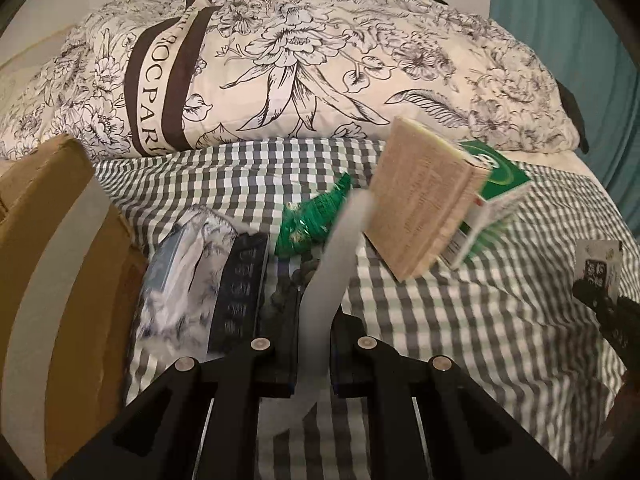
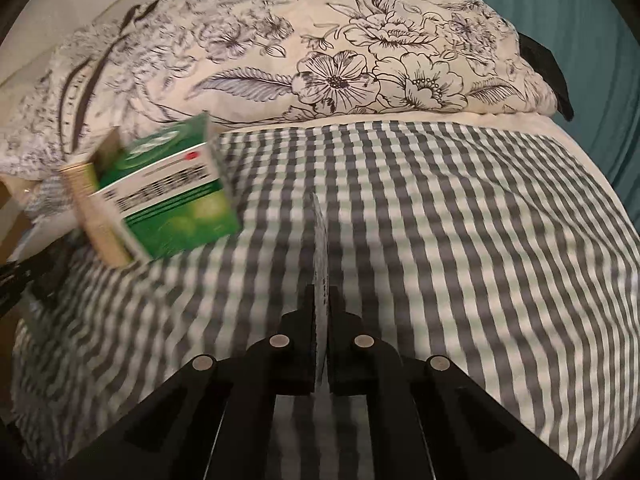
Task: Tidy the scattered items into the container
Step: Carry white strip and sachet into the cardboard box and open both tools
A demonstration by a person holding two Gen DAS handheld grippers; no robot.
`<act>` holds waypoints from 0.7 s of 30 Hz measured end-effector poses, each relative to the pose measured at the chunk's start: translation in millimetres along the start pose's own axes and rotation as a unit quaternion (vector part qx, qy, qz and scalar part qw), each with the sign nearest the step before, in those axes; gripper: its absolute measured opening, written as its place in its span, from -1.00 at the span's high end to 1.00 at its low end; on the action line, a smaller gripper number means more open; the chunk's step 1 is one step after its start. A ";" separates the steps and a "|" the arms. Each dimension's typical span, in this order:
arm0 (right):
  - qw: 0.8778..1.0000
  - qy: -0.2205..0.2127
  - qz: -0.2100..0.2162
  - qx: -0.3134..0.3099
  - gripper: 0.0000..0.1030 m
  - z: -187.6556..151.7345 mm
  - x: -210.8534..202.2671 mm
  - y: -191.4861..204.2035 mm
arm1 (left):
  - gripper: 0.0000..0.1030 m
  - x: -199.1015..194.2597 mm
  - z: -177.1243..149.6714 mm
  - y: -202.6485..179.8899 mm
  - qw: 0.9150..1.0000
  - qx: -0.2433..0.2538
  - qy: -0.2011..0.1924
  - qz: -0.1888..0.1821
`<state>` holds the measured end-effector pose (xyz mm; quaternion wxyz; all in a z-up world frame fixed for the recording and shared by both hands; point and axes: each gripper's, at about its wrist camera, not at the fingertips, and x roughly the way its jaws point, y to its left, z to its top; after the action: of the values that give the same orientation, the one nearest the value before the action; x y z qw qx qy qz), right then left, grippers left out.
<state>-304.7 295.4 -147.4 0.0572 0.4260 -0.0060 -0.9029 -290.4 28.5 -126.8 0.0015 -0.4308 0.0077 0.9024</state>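
Observation:
My left gripper (image 1: 314,308) is shut on a pale translucent strip (image 1: 332,264) that curves up in front of the camera. A cardboard box (image 1: 52,280) stands at the left. Beside it lie a blue-white plastic packet (image 1: 180,264), a dark packet (image 1: 240,292) and a green snack bag (image 1: 312,220). A tan box (image 1: 420,200) leans on a green medicine box (image 1: 492,200); both show in the right wrist view, the tan box (image 2: 96,208) at the left of the green box (image 2: 172,192). My right gripper (image 2: 321,300) is shut on a thin white card (image 2: 321,248), seen edge-on.
Everything lies on a bed with a grey checked sheet (image 2: 460,240). A floral quilt (image 1: 320,60) is piled along the back. A teal curtain (image 2: 580,20) hangs at the right. The right gripper with its card shows at the right edge of the left wrist view (image 1: 600,280).

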 end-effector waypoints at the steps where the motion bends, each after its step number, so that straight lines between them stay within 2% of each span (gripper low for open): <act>1: 1.000 -0.003 0.002 0.003 0.94 -6.2 -10.5 0.2 | 0.79 -6.6 -3.4 0.4 1.000 -0.002 -0.001 -0.003; 9: 0.999 -0.022 0.042 0.013 0.94 -49.6 -88.0 17.5 | 0.79 -69.3 -39.6 -2.1 1.000 -0.010 0.001 -0.028; 13: 0.998 -0.030 0.058 0.015 0.94 -64.2 -123.4 34.4 | 0.79 -102.4 -55.4 -9.5 1.000 0.004 -0.016 -0.016; 21: 0.996 -0.044 0.079 -0.004 0.94 -84.8 -180.9 72.9 | 0.78 -160.9 -74.0 -19.0 0.998 0.014 -0.033 -0.048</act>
<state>-118.2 245.8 -58.1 0.1297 0.3838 -0.0384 -0.9135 -131.5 47.0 -48.5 0.0510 -0.4002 -0.0008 0.9150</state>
